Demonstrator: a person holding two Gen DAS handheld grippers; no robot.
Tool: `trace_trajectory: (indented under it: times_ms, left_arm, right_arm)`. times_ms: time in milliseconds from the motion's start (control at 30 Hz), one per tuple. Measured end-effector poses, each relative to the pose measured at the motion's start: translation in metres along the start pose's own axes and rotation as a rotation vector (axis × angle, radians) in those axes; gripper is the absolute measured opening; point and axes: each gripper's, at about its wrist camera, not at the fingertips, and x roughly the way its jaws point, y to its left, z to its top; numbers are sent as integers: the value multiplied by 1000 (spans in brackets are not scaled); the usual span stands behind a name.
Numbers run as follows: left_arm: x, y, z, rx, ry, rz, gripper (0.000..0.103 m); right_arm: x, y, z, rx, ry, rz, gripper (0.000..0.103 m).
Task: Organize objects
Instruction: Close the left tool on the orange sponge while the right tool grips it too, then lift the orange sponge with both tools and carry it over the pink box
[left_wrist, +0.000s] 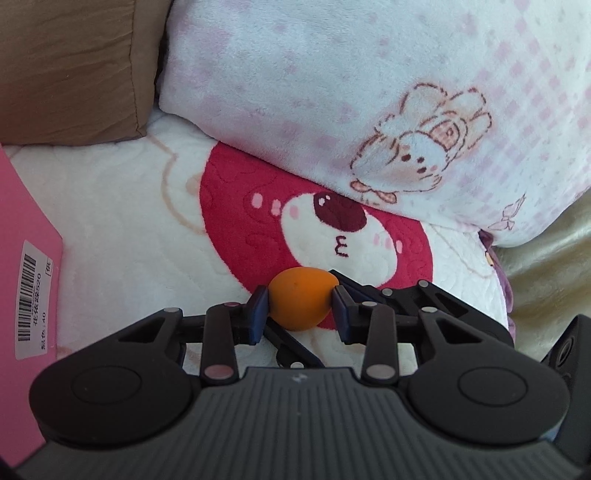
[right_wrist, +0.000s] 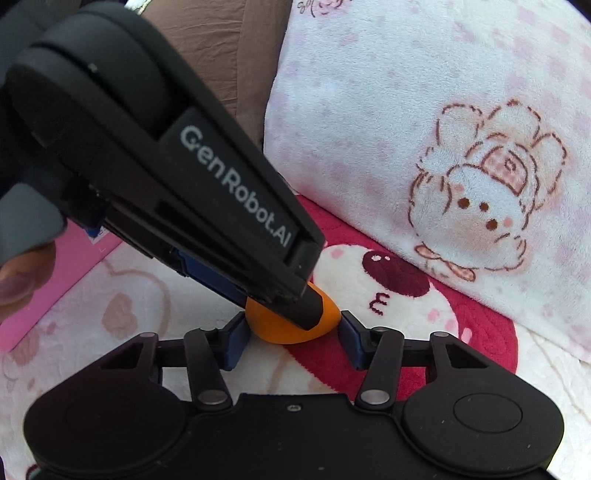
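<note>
Left hand-held gripper (left_wrist: 300, 306) clamped on the orange egg (left_wrist: 299, 302); right hand-held gripper (right_wrist: 291, 334) brackets it, not pinching yet. Handoff next, I reckon, toward the pink box (left_wrist: 26, 258) at 9 o'clock.

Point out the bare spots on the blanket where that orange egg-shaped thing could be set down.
Free: the white blanket between the pink box and the red bear print. Crowded: both grippers meet around the orange egg; the bunny pillow covers the far side.

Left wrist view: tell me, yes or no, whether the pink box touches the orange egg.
No. The pink box lies at the far left edge, well apart from the orange egg.
</note>
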Motion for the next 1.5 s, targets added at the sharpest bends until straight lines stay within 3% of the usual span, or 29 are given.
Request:
trace_trajectory:
  times_ms: [233,467,800,1333,1500]
  left_arm:
    - [-9,-2,-4,-18,8,-15,35]
    - [-15,-13,-8,44,37,-30,35]
    - [-34,-31,-26,137,87,39,35]
    - [-87,-41,-54,190,127,-20,35]
    - [-99,-39,-61,185,159,-24,35]
  right_arm:
    - [-8,5,0,19,-6,-15,55]
    - [-22,7,-6,53,-13,-28,55]
    - [-41,14,-15,148,6,14,55]
    - [-96,21,-25,323,28,54,55]
    - [-122,50,-25,341,54,65,55]
